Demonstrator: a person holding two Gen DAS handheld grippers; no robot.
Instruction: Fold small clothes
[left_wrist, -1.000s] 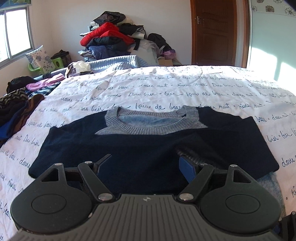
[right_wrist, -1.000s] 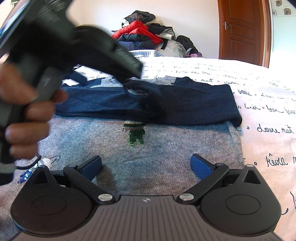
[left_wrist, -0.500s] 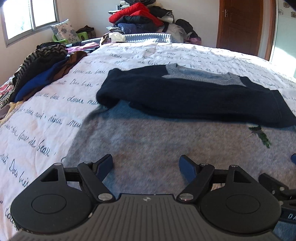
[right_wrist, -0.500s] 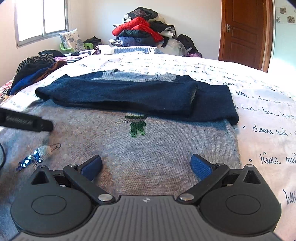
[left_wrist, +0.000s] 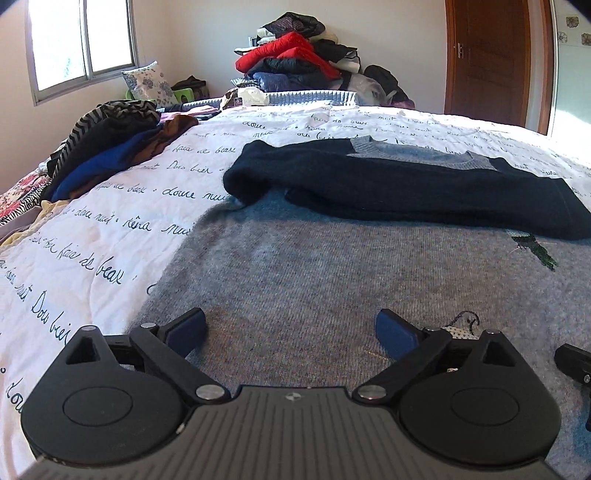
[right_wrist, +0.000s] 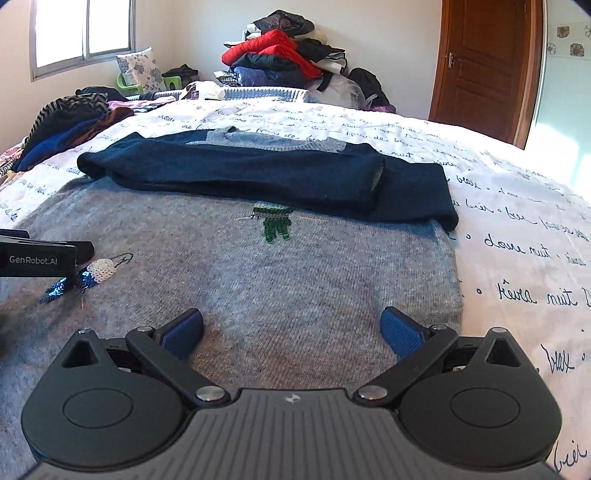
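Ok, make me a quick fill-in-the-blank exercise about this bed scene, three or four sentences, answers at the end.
1. The sweater has a grey body and sleeves coloured ____.
2. Both sleeves are folded across the ____ of the sweater.
3. The left gripper and right gripper both have their jaws ____, holding nothing.
4. The bedspread is white, printed with dark ____.

Missing words: navy blue; chest; open; handwriting
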